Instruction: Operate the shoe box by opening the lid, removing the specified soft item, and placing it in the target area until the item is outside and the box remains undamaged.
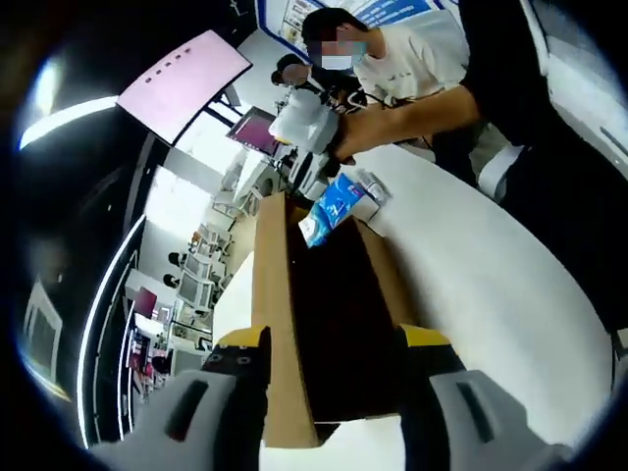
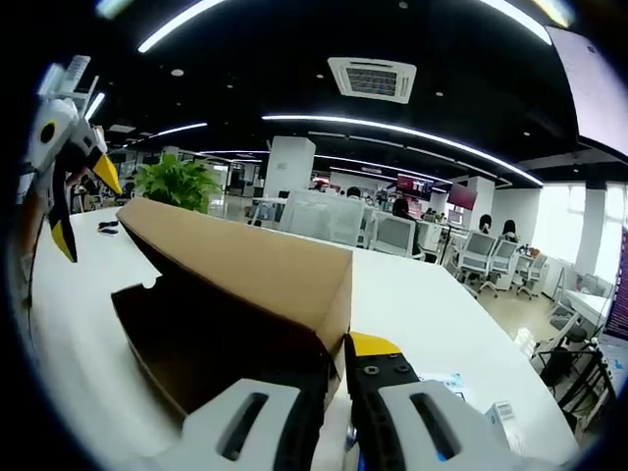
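Note:
An open brown cardboard shoe box (image 1: 278, 294) lies on the white table (image 1: 491, 294), its dark inside facing up. My left gripper (image 1: 332, 339) is open, its yellow-tipped jaws straddling the box's near end. At the far end my right gripper (image 1: 312, 184), held by a hand, is closed on a blue-and-white soft packet (image 1: 332, 208) that tilts over the end wall. In the right gripper view the jaws of the right gripper (image 2: 343, 355) stand almost together at the corner of the box (image 2: 245, 265), part of the packet (image 2: 446, 383) shows beside them, and the left gripper (image 2: 83, 206) hovers open at far left.
A person in a light shirt (image 1: 412, 59) sits behind the table's far end. A small item (image 1: 371, 186) lies by the box. A potted plant (image 2: 177, 182) stands past the table, with office desks and chairs (image 2: 471, 255) behind. A pink screen (image 1: 186, 78) hangs nearby.

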Motion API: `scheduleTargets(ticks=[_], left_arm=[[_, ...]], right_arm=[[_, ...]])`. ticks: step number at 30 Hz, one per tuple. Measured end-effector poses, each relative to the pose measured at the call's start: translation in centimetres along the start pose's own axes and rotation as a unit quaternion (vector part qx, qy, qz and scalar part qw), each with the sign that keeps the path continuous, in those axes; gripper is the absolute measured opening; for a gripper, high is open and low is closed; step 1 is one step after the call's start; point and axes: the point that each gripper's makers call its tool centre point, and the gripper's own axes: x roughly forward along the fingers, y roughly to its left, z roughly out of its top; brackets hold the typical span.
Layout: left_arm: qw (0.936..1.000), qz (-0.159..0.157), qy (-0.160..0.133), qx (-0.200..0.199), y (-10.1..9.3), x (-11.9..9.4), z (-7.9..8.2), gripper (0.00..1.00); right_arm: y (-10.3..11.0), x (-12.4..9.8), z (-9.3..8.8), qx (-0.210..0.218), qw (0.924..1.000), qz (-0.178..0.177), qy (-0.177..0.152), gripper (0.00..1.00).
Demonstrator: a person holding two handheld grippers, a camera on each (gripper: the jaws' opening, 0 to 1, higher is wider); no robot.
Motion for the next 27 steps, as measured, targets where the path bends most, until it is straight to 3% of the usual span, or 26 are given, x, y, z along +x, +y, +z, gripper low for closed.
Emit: scheduleTargets(ticks=[6, 12, 14, 17, 20, 27], left_arm=[[0.9985, 0.002, 0.014, -0.053, 1.9, 0.8, -0.2, 0.53], [0.9957, 0.009, 0.054, -0.075, 2.7, 1.9, -1.3, 0.52], [0.9952, 0.009, 0.075, -0.062, 2.9, 2.5, -2.3, 0.52], [0.9937, 0.009, 0.079, -0.078, 3.1, 2.9, -2.5, 0.52], [0.9941, 0.014, 0.085, -0.066, 3.2, 2.9, -2.9, 0.52], [0.9928, 0.012, 0.091, -0.077, 2.9, 2.8, -3.2, 0.52]], right_arm=[[-0.1, 0.0, -0.1, 0.007, 0.9999, 0.007, -0.006, 0.05], [-0.1, 0.0, -0.2, 0.017, 0.9997, 0.011, -0.014, 0.05], [-0.2, 0.0, -0.3, 0.018, 0.9997, 0.012, -0.014, 0.05], [-0.1, -0.2, -0.2, 0.015, 0.9997, 0.014, -0.013, 0.05], [0.0, -0.2, -0.4, 0.010, 0.9998, 0.014, -0.013, 0.05], [0.0, -0.2, -0.5, 0.018, 0.9996, 0.019, -0.014, 0.06]])
